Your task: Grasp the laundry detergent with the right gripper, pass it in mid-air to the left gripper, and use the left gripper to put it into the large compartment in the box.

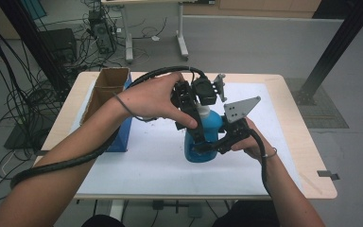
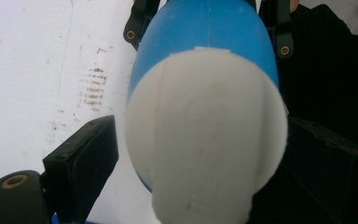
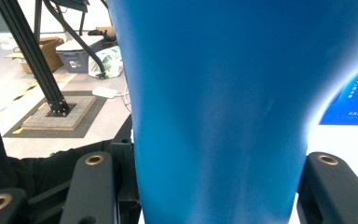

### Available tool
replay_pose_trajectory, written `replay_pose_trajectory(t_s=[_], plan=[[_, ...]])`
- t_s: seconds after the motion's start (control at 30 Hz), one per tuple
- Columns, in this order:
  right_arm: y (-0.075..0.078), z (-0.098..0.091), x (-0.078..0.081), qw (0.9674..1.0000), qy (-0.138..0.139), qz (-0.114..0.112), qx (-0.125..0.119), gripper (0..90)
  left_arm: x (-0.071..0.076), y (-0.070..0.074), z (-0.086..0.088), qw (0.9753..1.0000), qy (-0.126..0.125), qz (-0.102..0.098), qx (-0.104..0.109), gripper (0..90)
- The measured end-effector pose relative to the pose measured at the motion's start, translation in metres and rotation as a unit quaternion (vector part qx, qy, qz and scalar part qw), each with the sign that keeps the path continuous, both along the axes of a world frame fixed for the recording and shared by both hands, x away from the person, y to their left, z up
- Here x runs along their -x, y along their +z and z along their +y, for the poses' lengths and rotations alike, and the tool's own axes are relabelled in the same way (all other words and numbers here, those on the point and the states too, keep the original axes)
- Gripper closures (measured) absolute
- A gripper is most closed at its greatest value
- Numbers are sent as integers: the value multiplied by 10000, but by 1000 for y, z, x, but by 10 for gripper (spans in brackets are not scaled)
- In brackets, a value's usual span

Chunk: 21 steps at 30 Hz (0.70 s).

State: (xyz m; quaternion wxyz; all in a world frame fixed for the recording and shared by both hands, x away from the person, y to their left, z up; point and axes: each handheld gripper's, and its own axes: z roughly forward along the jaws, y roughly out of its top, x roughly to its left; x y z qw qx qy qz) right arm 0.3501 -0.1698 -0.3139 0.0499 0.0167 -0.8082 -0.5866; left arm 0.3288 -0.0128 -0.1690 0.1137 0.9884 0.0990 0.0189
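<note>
Bottle (image 1: pixel 203 139): blue body, white cap (image 1: pixel 202 112), upright on the white sheet (image 1: pixel 137 165) at desk (image 1: pixel 307 156) centre, slightly toward 3 o'clock.

Right tool (image 1: pixel 203 145) comes in from 4 o'clock and clamps the lower body. In the right gripper view the blue wall (image 3: pixel 219 112) sits between both jaws, pads pressing on it at either side. Holding the bottle, jaws at a medium gap set by the body width.

Left tool (image 1: pixel 194 118) comes down from 11 o'clock onto the top of the bottle. In the left gripper view the cap (image 2: pixel 205 140) sits between the jaws, seen from above, with the blue shoulder (image 2: pixel 205 28) behind it. The jaw at 8 o'clock stands just beside the cap with a thin strip of sheet visible between them. The jaw at 4 o'clock is dark against the cap edge; can't tell whether it touches. So the jaws bracket the cap at a medium gap, and a firm grip can't be read from the frames.

Left hand (image 1: pixel 151 99) wraps the left tool body; right hand (image 1: pixel 250 142) is under the grey plate (image 1: pixel 241 108).

Cardboard box (image 1: pixel 106 90) stands at 9 o'clock, well apart from the bottle.
</note>
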Motion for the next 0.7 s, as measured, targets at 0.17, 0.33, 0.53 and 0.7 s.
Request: replay_pose_trajectory(t_s=[0.17,0.33,0.53,0.7], plan=[[-1,0,0,10000,6,1,3,435,0,1,1,10000,-3,-7,-6,111],[0,1,0,10000,12,-5,7,436,0,0,1,10000,13,5,2,111],[1,0,1,10000,16,-10,-12,435,1,1,1,10000,23,-5,-4,111],[0,0,1,10000,27,-20,3,435,1,1,2,10000,12,-12,-17,111]])
